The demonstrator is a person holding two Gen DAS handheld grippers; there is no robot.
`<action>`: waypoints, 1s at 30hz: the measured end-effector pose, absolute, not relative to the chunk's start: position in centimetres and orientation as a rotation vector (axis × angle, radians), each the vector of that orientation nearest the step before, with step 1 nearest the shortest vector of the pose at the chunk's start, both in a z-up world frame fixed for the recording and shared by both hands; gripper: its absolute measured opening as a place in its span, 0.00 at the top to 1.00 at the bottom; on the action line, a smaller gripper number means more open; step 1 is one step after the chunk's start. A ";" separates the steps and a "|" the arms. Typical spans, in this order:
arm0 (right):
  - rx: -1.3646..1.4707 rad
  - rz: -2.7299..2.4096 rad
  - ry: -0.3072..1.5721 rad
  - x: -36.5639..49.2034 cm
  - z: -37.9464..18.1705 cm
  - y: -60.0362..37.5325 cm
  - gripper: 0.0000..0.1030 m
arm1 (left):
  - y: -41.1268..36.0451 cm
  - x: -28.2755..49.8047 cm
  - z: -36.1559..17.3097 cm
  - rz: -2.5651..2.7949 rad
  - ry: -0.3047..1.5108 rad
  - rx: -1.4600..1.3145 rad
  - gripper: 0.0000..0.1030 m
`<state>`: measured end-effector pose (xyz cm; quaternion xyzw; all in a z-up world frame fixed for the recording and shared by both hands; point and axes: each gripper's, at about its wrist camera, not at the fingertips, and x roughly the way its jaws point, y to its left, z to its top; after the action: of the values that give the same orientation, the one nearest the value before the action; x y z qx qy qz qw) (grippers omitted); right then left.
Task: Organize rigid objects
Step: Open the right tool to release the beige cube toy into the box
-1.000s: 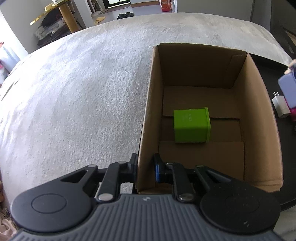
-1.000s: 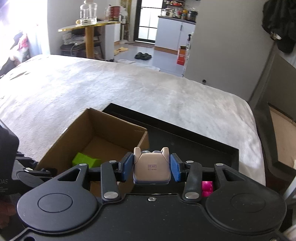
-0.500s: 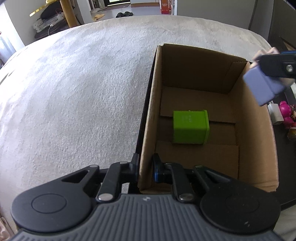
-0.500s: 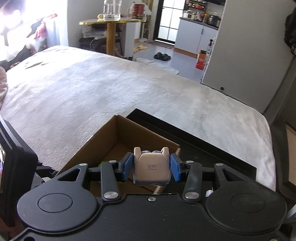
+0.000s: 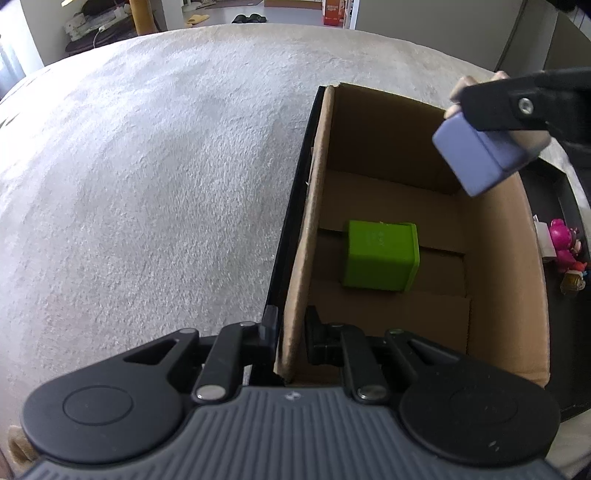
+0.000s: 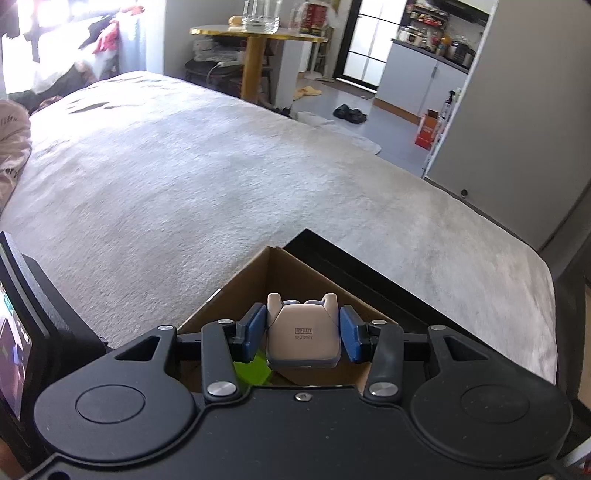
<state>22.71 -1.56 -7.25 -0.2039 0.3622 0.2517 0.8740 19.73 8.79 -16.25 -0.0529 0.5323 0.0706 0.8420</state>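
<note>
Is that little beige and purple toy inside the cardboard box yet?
Not yet. The toy hangs above the cardboard box, between the right gripper's fingers; only a green block lies inside.

One cardboard box (image 5: 524, 266), two figurines (image 5: 563, 243).

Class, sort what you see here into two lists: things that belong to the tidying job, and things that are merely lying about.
Job:
cardboard box
green block
lilac figure base, held by right gripper
left gripper clamping the box wall
pink toy

Lying about:
slippers
gold side table
</note>
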 end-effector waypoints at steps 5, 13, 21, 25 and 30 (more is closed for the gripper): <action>-0.462 0.555 0.759 22.9 -7.3 -0.2 0.58 | 9.1 19.7 -16.4 0.145 1.122 -0.126 0.87; -0.441 0.517 0.733 23.1 -6.9 -0.6 0.58 | 9.1 19.7 -16.5 0.151 1.123 -0.117 0.87; -0.410 0.475 0.783 22.8 -7.9 -3.4 0.58 | 8.9 19.7 -16.4 0.155 1.118 -0.103 0.87; -0.395 0.460 0.803 22.1 -8.5 -4.9 0.57 | 8.7 19.8 -16.4 0.159 1.121 -0.089 0.87; -0.364 0.437 0.819 21.3 -9.0 -7.0 0.57 | 8.3 19.7 -16.2 0.163 1.116 -0.064 0.87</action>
<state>21.32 -7.03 -9.01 -0.1744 0.3929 0.2094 0.8783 19.72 8.28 -16.18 -0.0302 0.5288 0.0775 0.8447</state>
